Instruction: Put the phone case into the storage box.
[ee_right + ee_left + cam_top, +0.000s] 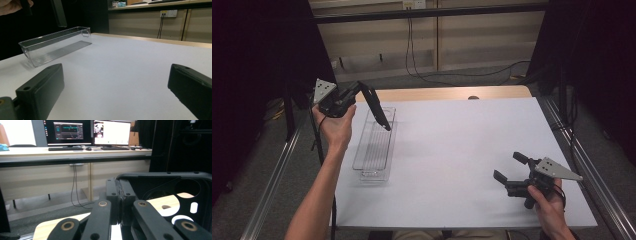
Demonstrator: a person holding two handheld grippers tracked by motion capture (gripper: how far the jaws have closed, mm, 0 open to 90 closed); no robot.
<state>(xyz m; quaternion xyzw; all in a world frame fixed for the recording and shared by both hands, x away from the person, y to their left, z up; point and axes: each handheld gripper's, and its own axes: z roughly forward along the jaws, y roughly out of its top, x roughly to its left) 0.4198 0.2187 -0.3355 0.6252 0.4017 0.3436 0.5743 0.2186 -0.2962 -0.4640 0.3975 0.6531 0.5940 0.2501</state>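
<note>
I am lowering my left gripper, its jaws clamped on the edge of a flat black plastic frame with cut-outs, and I should be keeping the frame tilted lengthwise so its lower end slides into the clear plastic bin without catching the rim. The frame is hanging over the bin's far end, not yet inside. My right gripper is waiting with jaws spread wide and empty, low over the white table, well apart from the bin.

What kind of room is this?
Probably a lab or recording workspace: a white-topped table fenced by dark curtains, hand-held grippers, and a desk with computer monitors behind.
</note>
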